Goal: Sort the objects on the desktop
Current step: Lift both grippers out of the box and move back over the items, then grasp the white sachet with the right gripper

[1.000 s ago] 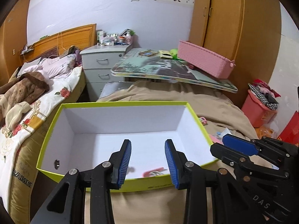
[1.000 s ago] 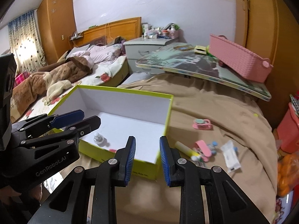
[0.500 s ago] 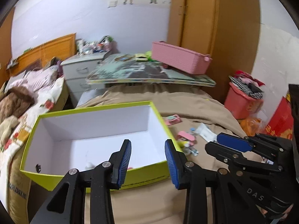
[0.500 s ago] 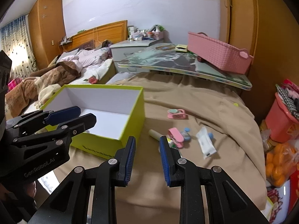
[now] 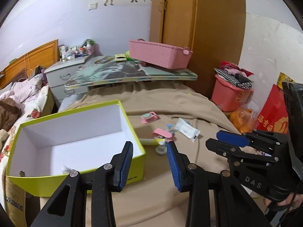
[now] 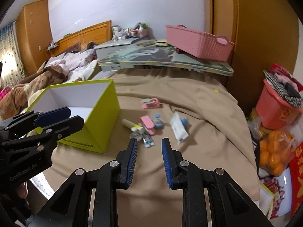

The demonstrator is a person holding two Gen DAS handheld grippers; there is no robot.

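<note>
A lime-green box [image 5: 132,126] with a white inside sits on the tan blanket, with two small items in its near corners. Right of it lie a pink clip [image 5: 149,117], a second pink clip [image 5: 162,133], a yellow tube [image 5: 149,141] and a white packet [image 5: 186,130]. My left gripper [image 5: 150,151] is open and empty over the box's right corner. My right gripper [image 6: 149,145] is open and empty, just short of the small pile [image 6: 147,123]. The box [image 6: 102,117] stands to its left, and the white packet [image 6: 179,127] lies ahead to its right.
A pink woven basket [image 6: 198,41] rests on a printed board [image 6: 161,56] at the back. A pink bucket [image 6: 278,104] of clothes and a bag of oranges [image 6: 274,151] stand at the right. A bed with bedding lies to the left.
Both grippers swung right, away from the box's inside and toward the scattered small items. Neither jaw gap changed.
</note>
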